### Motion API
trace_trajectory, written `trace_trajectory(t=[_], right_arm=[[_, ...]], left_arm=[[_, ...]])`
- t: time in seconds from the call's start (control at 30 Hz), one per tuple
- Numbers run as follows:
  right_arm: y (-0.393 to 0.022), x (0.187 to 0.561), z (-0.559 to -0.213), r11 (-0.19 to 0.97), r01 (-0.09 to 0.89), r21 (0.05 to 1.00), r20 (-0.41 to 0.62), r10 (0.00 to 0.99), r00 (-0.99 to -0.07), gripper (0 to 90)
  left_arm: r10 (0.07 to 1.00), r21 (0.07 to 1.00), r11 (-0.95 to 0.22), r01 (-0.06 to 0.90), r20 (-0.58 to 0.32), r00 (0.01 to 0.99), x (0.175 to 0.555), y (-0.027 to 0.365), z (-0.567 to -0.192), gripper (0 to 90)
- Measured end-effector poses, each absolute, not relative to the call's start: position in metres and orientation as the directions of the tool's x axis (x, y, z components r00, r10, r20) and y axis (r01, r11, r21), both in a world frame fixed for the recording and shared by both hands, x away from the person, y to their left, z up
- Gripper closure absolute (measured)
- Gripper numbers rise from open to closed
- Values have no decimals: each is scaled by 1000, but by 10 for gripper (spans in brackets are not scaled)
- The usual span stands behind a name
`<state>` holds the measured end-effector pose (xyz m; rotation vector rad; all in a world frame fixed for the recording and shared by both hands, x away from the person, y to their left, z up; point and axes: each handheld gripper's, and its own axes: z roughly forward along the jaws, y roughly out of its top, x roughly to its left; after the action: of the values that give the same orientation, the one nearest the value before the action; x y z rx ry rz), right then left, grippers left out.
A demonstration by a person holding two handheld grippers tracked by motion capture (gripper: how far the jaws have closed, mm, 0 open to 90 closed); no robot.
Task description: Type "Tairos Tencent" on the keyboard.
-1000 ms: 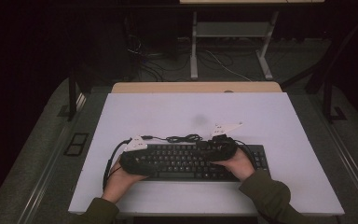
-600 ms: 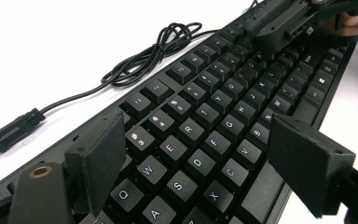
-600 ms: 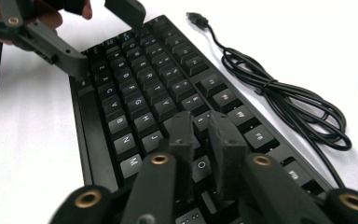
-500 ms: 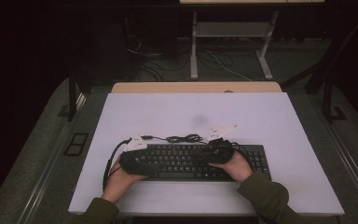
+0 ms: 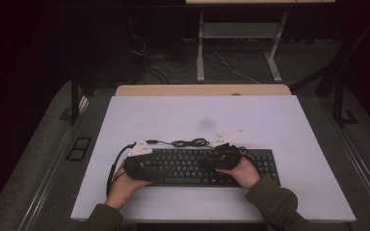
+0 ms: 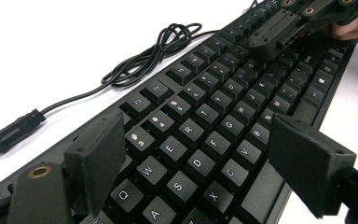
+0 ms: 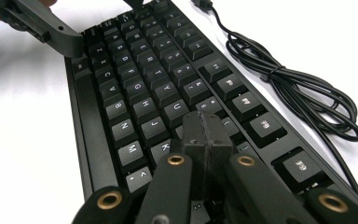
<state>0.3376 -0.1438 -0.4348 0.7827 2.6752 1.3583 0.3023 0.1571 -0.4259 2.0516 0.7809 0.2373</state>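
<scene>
Flat black plastic keyboard point(image 5: 200, 166) lies near the front edge of the white matte desk point(image 5: 279, 120), long side parallel to that edge. Plenty of bare surface behind it and to the right; only a narrow strip in front.

Left claw point(image 6: 205, 158) hangs over the Q–B keys, jaws wide apart, nothing between the pads. Right claw point(image 7: 205, 135) has just been closing; its jaws are now pressed together, empty, tip low over the J/K keys, contact hard to judge.

Coiled thin black cable point(image 5: 189, 142) lies just behind the keyboard's rear edge, the only obstacle there.
</scene>
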Motion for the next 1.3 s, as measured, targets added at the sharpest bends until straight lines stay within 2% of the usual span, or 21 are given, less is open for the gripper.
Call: trace_trajectory(t=[0.57, 1.1, 1.23, 1.3], right_arm=[[-141, 337, -440, 523, 418, 743, 163, 465, -870, 892], [-144, 338, -435, 504, 416, 757, 163, 471, -867, 888], [-145, 338, -432, 490, 411, 769, 165, 469, -868, 812], [-146, 338, -431, 477, 412, 776, 169, 473, -865, 740]], left_arm=[[611, 807, -395, 438, -125, 781, 302, 157, -426, 187], [613, 809, -392, 438, -126, 780, 302, 157, -426, 187], [613, 809, -393, 438, -125, 780, 302, 157, -426, 187], [612, 808, -393, 439, -126, 781, 302, 157, -426, 187]])
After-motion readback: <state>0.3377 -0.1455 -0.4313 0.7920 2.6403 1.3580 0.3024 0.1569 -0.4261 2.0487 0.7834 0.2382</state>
